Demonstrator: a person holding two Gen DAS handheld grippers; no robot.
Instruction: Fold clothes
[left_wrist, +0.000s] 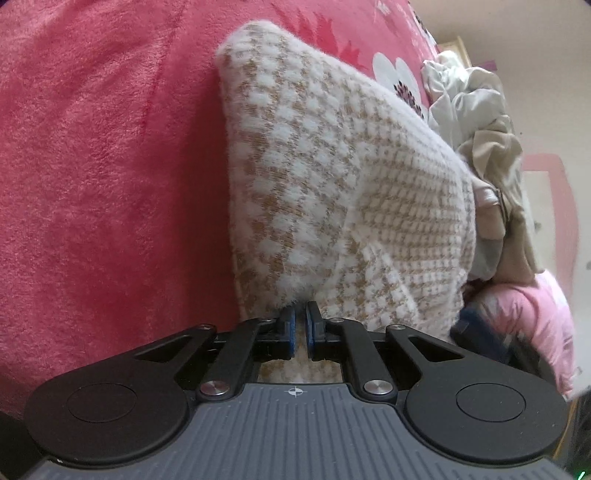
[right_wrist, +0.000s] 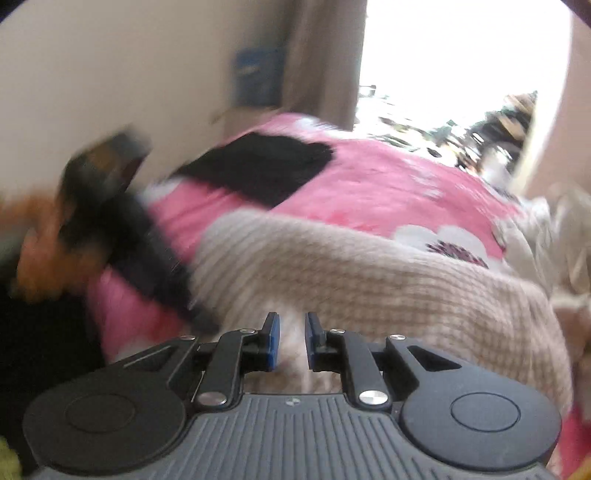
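A fluffy cream and tan checked sweater lies folded on a pink fleece blanket. My left gripper sits at the sweater's near edge, its blue pads almost together and pinching a bit of the knit. In the blurred right wrist view the same sweater spreads across the bed below my right gripper. Its pads stand apart with a clear gap, and nothing is pressed between them.
A heap of pale beige and white clothes lies right of the sweater, with a pink garment nearer. A black garment lies farther back on the flowered blanket. A blurred dark and orange shape is at the left. A bright window is behind.
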